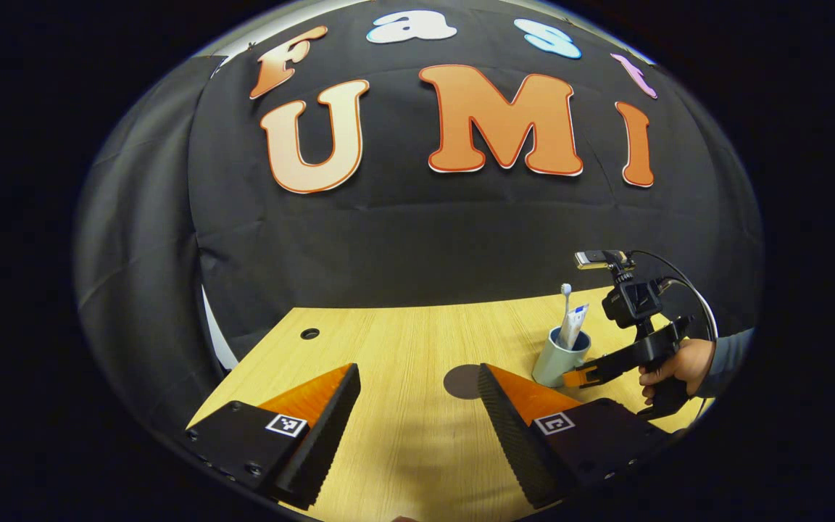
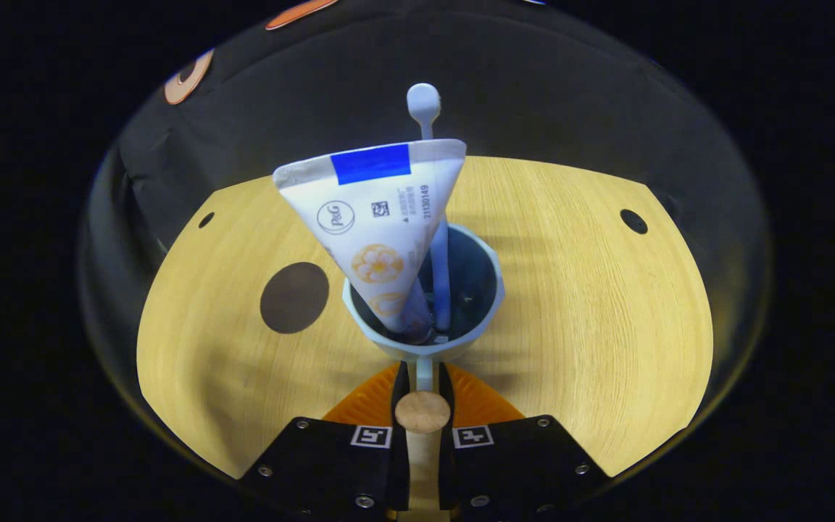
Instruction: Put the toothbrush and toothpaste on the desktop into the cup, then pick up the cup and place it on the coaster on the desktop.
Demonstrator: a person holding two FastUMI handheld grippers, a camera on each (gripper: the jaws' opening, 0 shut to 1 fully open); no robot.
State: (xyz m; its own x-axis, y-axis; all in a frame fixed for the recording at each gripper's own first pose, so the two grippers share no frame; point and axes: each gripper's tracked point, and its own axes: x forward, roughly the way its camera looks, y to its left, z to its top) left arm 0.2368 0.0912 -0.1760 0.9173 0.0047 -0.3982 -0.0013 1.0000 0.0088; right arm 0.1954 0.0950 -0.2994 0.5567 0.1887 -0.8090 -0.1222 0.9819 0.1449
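A pale blue cup (image 2: 493, 304) stands at the middle of the wooden table (image 2: 606, 290). A white toothpaste tube (image 2: 377, 217) and a white toothbrush (image 2: 423, 101) stick up out of it. My right gripper (image 2: 423, 373) is shut on the cup's handle, just this side of the cup. The dark round coaster (image 2: 294, 297) lies to the cup's left, apart from it. In the left gripper view the cup (image 1: 551, 366) sits right of the coaster (image 1: 461, 382), with the right gripper (image 1: 588, 375) on it. My left gripper (image 1: 417, 373) hangs open over bare table, holding nothing.
A person's hand (image 1: 678, 366) holds the right gripper near the table's right side. Small dark holes (image 2: 633, 221) mark the tabletop's far corners. The black cloth wall closes off the back, and the table's left edge (image 1: 243, 362) runs near the left gripper.
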